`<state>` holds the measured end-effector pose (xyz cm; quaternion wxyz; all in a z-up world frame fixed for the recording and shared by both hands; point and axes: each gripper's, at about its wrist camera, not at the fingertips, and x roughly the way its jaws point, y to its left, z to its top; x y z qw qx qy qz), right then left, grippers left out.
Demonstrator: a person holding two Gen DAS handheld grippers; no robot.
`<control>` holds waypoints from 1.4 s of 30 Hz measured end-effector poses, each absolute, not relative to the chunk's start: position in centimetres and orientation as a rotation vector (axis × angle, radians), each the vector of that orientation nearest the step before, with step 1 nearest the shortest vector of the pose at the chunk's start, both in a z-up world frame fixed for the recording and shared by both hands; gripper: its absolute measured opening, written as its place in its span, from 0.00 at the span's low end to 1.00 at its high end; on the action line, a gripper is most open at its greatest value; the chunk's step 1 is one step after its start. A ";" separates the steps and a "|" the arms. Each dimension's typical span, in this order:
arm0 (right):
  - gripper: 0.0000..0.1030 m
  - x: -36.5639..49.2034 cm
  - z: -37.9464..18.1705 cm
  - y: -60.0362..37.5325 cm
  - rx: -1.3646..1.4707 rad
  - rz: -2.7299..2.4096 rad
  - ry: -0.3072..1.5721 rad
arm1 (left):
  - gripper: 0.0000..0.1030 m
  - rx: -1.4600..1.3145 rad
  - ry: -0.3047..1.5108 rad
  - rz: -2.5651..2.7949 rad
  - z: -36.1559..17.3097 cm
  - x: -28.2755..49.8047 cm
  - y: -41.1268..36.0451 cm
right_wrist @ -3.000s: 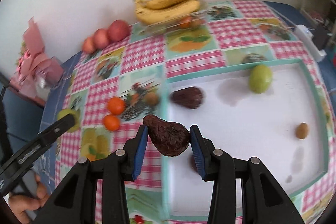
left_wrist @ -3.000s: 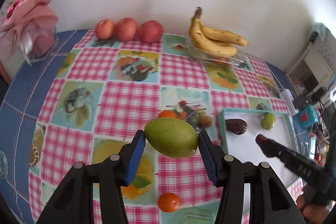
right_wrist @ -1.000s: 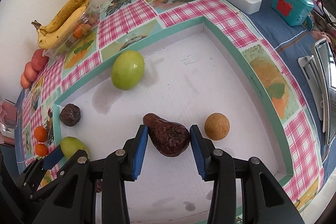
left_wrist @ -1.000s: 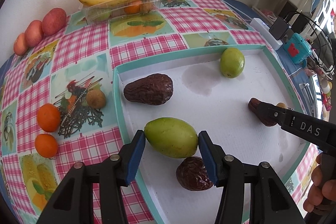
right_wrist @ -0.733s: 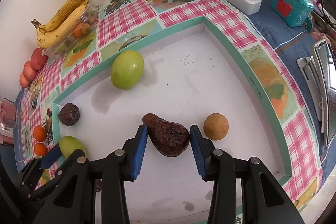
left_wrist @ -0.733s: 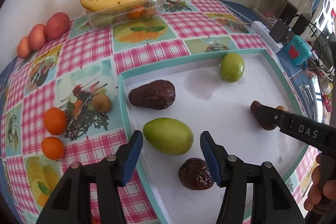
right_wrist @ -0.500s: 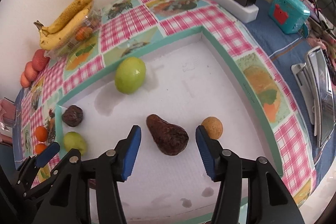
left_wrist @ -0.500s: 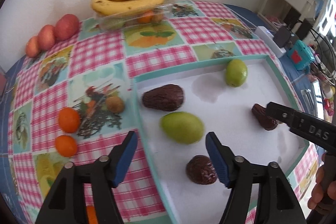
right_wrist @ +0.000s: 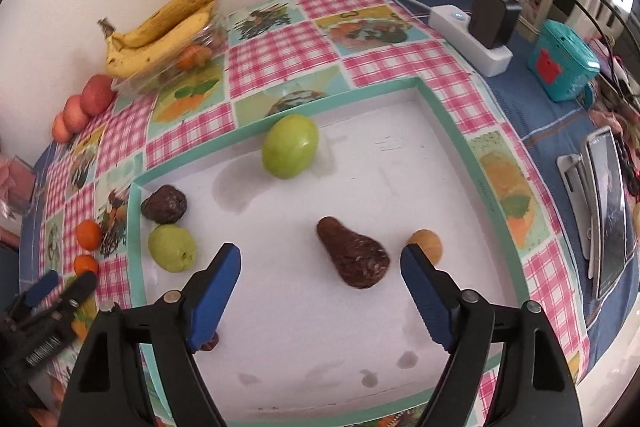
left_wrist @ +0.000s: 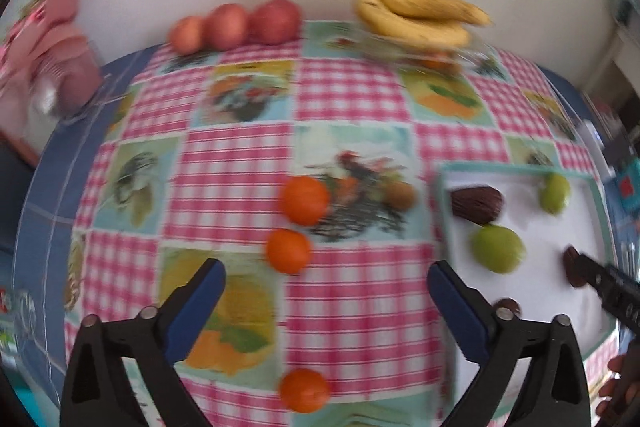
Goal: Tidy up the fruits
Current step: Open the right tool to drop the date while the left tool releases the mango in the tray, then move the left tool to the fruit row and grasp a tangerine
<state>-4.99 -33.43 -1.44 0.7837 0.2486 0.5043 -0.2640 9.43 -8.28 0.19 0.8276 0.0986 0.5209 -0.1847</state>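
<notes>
The white tray with a teal rim (right_wrist: 472, 155) holds a green mango (right_wrist: 173, 247), two dark wrinkled avocados (right_wrist: 353, 258) (right_wrist: 165, 203), a green round fruit (right_wrist: 290, 146) and a small brown ball fruit (right_wrist: 425, 243). My right gripper (right_wrist: 321, 267) is open and empty just above the pear-shaped avocado. My left gripper (left_wrist: 326, 285) is open and empty over the tablecloth, left of the tray (left_wrist: 442, 211). Three oranges (left_wrist: 305, 200) (left_wrist: 288, 251) (left_wrist: 304, 389) and a kiwi (left_wrist: 401, 193) lie on the cloth ahead of it. The mango (left_wrist: 497, 247) shows in the tray.
Bananas on a clear box (left_wrist: 416, 17) and three red apples (left_wrist: 236, 25) stand at the back by the wall. A pink bouquet (left_wrist: 60, 39) is at the far left. A power strip (right_wrist: 470, 39), a teal box (right_wrist: 564, 67) and phones (right_wrist: 608, 211) lie right of the tray.
Both grippers opened and released their fruit into the tray: the left let go of the green mango and swung left over the cloth, the right let go of the dark avocado and backed off.
</notes>
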 end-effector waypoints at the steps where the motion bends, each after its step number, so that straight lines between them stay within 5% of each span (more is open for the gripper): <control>1: 0.81 -4.8 -1.5 -33.1 0.524 -0.563 1.091 | 1.00 0.193 1.102 -0.368 0.3 9.7 -7.3; 3: 0.88 -4.2 -1.5 -32.2 0.495 -0.542 1.097 | 1.00 0.161 1.102 -0.324 0.3 10.0 -5.6; 17: 0.89 -1.7 -1.6 -23.7 0.360 -0.354 1.120 | 1.00 0.089 1.110 -0.305 1.0 8.4 -2.0; 28: 0.89 -3.6 -2.0 -22.7 0.373 -0.377 1.149 | 0.98 0.006 1.318 -0.341 -3.3 7.2 -2.0; 42: 0.89 -5.0 -1.3 -22.5 0.365 -0.400 1.155 | 0.53 -0.015 1.439 -0.430 -5.5 5.6 -3.1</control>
